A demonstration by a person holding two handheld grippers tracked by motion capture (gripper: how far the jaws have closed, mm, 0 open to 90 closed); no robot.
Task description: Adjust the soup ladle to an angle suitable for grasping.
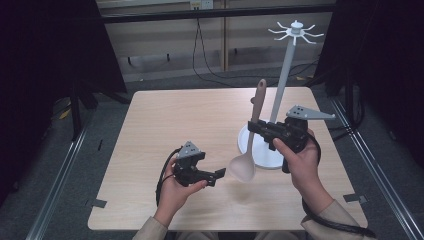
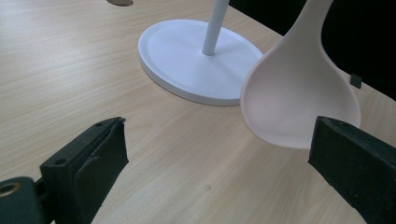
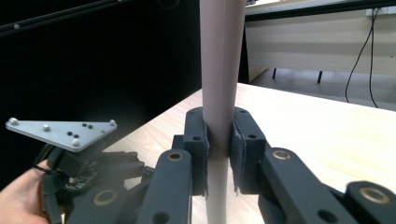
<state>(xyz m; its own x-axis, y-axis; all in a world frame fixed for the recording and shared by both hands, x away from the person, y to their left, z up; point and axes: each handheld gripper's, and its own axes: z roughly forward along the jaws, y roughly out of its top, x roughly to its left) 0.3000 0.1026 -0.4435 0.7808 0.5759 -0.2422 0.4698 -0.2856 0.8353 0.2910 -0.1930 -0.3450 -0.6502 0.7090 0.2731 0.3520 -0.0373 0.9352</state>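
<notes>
Spoon handover looks done: you are clamping its handle in the right gripper, fingers closed on it, bowl hanging low above the near surface just left of the white rack base. Your left gripper is sitting near the bowl with fingers spread and empty. Hanging it on the hook stand is likely what is remaining.

Readable text: none in any view.
Spoon: plain, no marking.
White stand: no label.
Wall socket, top centre of the high view: too small to read.
</notes>
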